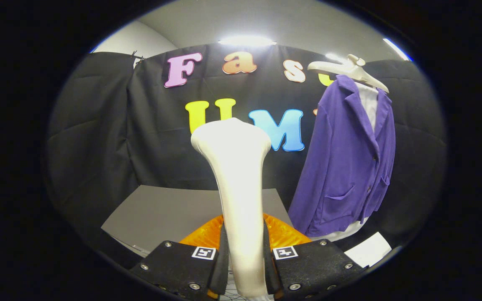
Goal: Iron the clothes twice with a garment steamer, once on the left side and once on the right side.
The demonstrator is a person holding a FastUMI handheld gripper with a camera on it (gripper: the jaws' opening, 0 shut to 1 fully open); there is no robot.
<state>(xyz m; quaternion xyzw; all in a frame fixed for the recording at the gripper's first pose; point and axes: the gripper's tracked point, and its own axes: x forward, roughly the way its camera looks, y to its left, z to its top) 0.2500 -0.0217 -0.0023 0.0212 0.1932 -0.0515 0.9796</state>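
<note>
The claw (246, 267) is clamped on the white garment steamer (237, 184), which stands upright between its fingers, while the purple jacket (345, 167) hangs on a hanger (345, 69) beyond, right of the desk (170, 213).

Glossy smooth plastic steamer (237, 188) — soft matt cloth jacket (345, 163).

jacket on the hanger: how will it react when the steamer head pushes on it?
Probably floppy: the jacket hangs in soft folds from a hanger, free at the hem, so it should give and swing rather than resist. The hanger may rock too. The steamer, gripped between the fingers of the gripper, looks rigid and smooth.
</note>
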